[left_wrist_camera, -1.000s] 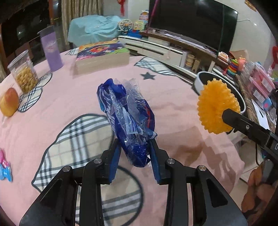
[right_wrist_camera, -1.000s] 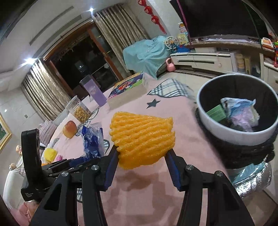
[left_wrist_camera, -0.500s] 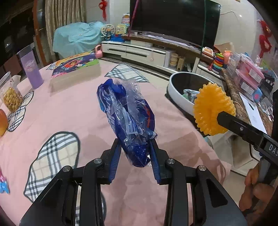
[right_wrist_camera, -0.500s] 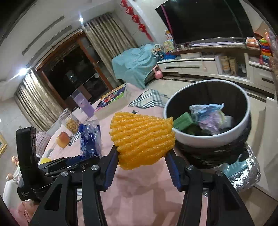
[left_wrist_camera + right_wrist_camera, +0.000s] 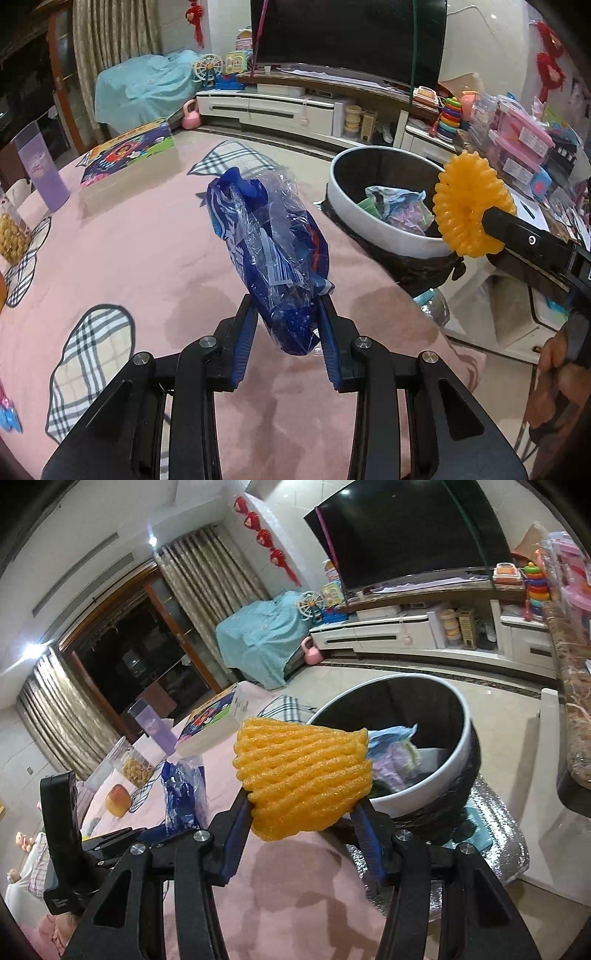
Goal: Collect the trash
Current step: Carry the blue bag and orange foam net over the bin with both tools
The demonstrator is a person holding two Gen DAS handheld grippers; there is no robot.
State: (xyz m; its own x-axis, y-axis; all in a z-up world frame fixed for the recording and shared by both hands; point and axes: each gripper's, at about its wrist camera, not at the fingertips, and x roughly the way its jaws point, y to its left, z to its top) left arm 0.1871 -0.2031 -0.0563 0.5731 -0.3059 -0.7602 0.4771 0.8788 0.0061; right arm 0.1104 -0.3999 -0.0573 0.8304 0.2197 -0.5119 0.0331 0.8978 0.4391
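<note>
We have both pieces of rubbish lifted clear of the pink tablecloth (image 5: 155, 251) and neither is binned yet. Our left gripper (image 5: 288, 325) is closed to a narrow gap on the lower end of a crumpled blue-and-clear plastic wrapper (image 5: 266, 251), which stands up and away from the jaws. Our right gripper (image 5: 301, 814) is clamped about half-wide on an orange foam fruit net (image 5: 303, 775), squashed between the pads.

The round white-rimmed bin with a black liner (image 5: 436, 782) sits just ahead and to the right of the right gripper, past the table edge; from the left gripper it lies ahead and well to the right. It already holds crumpled pale-blue paper (image 5: 395, 206) and a green scrap, so we judge some collecting done. What is left, as we see it: carry each piece over the rim and let go, the net first since it is nearer.

Ahead-left of the left gripper lie a colourful boxed puzzle (image 5: 125, 158), a lilac tumbler (image 5: 42, 173) and a clear snack tub (image 5: 11, 229); none look like rubbish. Nothing blocks the way to the bin, though our two grippers are close together and could crowd each other at the rim.
</note>
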